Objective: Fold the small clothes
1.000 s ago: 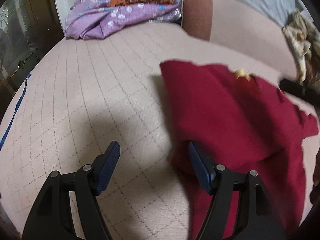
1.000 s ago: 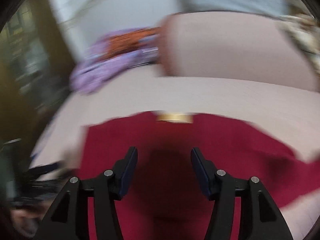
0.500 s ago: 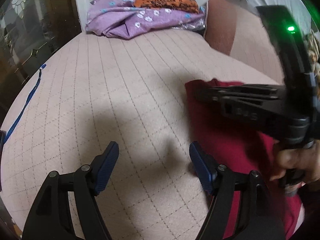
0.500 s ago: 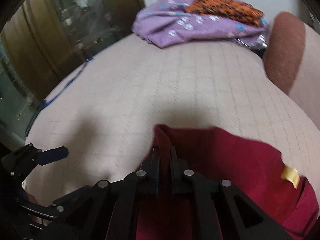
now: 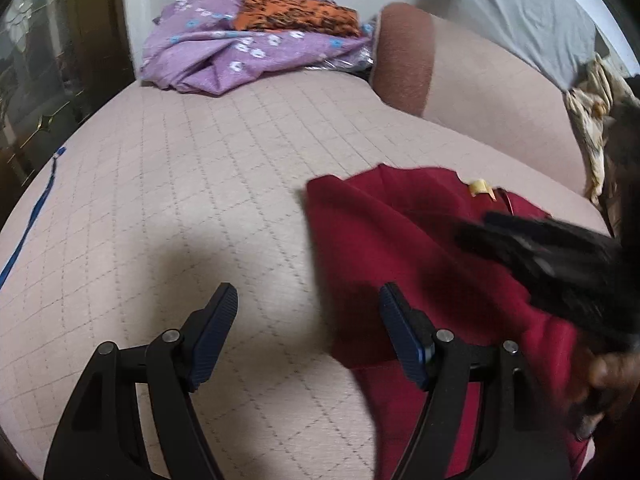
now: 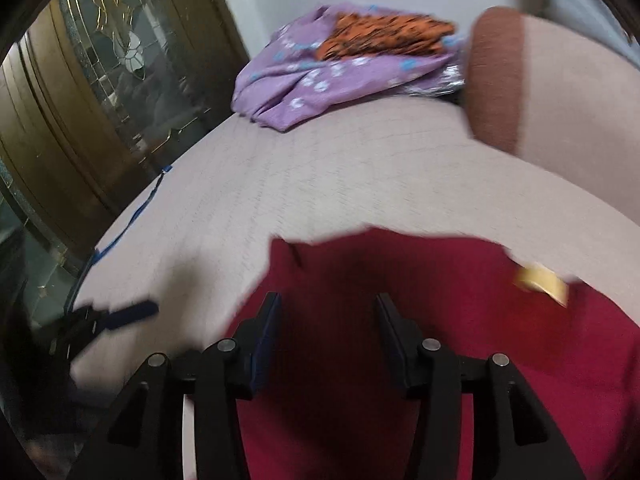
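Note:
A dark red garment [image 5: 404, 248] with a small yellow tag [image 5: 480, 187] lies on the pink quilted bed [image 5: 180, 184]. My left gripper [image 5: 308, 328] is open and empty, low over the bed at the garment's left edge, its right finger over the cloth. My right gripper [image 6: 326, 332] is open over the red garment [image 6: 440, 312], holding nothing; it shows blurred in the left wrist view [image 5: 552, 264]. The yellow tag [image 6: 540, 278] lies to its right.
A purple flowered cloth [image 5: 240, 52] with an orange patterned cloth [image 5: 296, 14] on top lies at the bed's far end. A brown and pink bolster [image 5: 460, 84] runs along the right. A glass-fronted wooden cabinet [image 6: 100, 92] stands at the left. A blue cord [image 5: 28, 232] lies on the bed's left edge.
My right gripper was shut on the garment's left corner half a second ago; it has since opened and pulled back right. The garment's corner now lies flat. My left gripper stayed open.

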### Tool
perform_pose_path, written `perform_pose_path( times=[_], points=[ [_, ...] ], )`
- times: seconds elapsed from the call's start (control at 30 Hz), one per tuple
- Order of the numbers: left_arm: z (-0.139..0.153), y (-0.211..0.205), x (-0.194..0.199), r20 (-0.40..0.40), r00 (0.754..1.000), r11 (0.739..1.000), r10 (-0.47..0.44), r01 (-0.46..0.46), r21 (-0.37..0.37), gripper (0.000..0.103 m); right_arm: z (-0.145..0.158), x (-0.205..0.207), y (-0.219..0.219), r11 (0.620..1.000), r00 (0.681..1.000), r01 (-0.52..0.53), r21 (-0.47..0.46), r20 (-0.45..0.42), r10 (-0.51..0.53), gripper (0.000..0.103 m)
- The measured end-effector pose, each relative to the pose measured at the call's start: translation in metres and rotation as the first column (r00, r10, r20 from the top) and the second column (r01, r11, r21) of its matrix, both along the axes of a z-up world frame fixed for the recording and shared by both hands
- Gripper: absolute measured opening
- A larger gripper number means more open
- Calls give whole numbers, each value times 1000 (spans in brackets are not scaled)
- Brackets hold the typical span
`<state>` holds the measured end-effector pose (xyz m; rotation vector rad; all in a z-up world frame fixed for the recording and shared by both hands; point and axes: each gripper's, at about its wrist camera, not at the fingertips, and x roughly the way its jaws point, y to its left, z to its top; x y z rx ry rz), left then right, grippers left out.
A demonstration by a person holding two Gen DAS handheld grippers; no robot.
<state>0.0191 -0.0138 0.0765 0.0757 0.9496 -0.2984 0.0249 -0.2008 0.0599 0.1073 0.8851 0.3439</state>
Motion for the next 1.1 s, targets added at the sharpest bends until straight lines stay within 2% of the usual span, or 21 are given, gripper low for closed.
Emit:
perform_pose_path(
  times=[0.1, 0.17, 0.23, 0.27, 0.33, 0.4, 0.43, 0.47, 0.5, 0.57, 0.63, 0.7, 0.73, 0.8, 0.83, 0.87, 0.93, 1.0, 1.1],
  points=[
    [-13, -12, 1, -24, 1000, 996, -18, 20, 90, 75, -7, -35, -20, 997, 999, 51, -59, -4, -51, 49],
    [-22, -18, 2, -45, 999, 990, -21, 27, 135, 77, -27, -46, -27, 984, 993, 104, -142, -37, -110, 51],
    [-22, -17, 3, -43, 999, 991, -11, 16, 131, 78, -43, -49, -33, 983, 987, 125, -133, -83, -136, 50],
    [-21, -16, 2, -42, 999, 992, -8, 13, 125, 78, -41, -55, -35, 983, 988, 137, -119, -55, -144, 49],
    [-14, -14, 1, -23, 1000, 995, -3, 5, 98, 78, -30, -62, -42, 982, 987, 148, -118, -53, -155, 49],
    [-7, -13, -1, 3, 1000, 998, -3, 3, 67, 78, -14, -74, -60, 978, 981, 192, -86, -11, -194, 54],
    [-3, -13, -2, 16, 1000, 999, -6, 5, 45, 78, -7, -78, -71, 970, 974, 228, -82, 14, -228, 65],
    [0, -15, -3, 26, 1000, 1000, -11, 10, 22, 78, 1, -83, -87, 953, 958, 287, -96, 43, -285, 73],
    [2, -16, -3, 29, 999, 1000, -16, 15, 8, 78, 5, -86, -103, 928, 936, 351, -121, 68, -345, 76],
    [0, -22, -2, 15, 999, 999, -31, 32, -3, 78, 10, -87, -134, 869, 884, 466, -166, 100, -456, 77],
    [-6, -27, 0, -8, 999, 999, -37, 37, 11, 78, 10, -85, -155, 832, 853, 521, -189, 99, -512, 77],
    [-13, -30, 2, -31, 999, 999, -38, 39, 31, 78, 0, -82, -168, 809, 837, 544, -222, 73, -543, 76],
    [-16, -32, 3, -41, 998, 998, -38, 40, 40, 78, -5, -79, -174, 809, 836, 544, -225, 56, -547, 72],
    [-18, -32, 3, -46, 998, 998, -36, 39, 47, 78, -22, -70, -183, 827, 841, 528, -194, -16, -541, 34],
    [-18, -32, 3, -47, 998, 998, -37, 39, 46, 78, -29, -66, -186, 841, 847, 515, -164, -56, -529, 11],
    [-18, -32, 3, -50, 998, 998, -35, 38, 46, 78, -32, -66, -188, 840, 845, 517, -165, -61, -532, 7],
    [-19, -32, 4, -57, 998, 998, -31, 34, 46, 78, -27, -73, -194, 826, 835, 540, -159, -17, -549, 4],
    [-22, -32, 5, -68, 997, 998, -31, 35, 50, 79, -20, -80, -204, 804, 812, 580, -130, 9, -584, 4],
    [-23, -35, 4, -61, 998, 997, -36, 40, 67, 79, -31, -77, -213, 799, 803, 586, -136, -31, -595, 5]
  ],
)
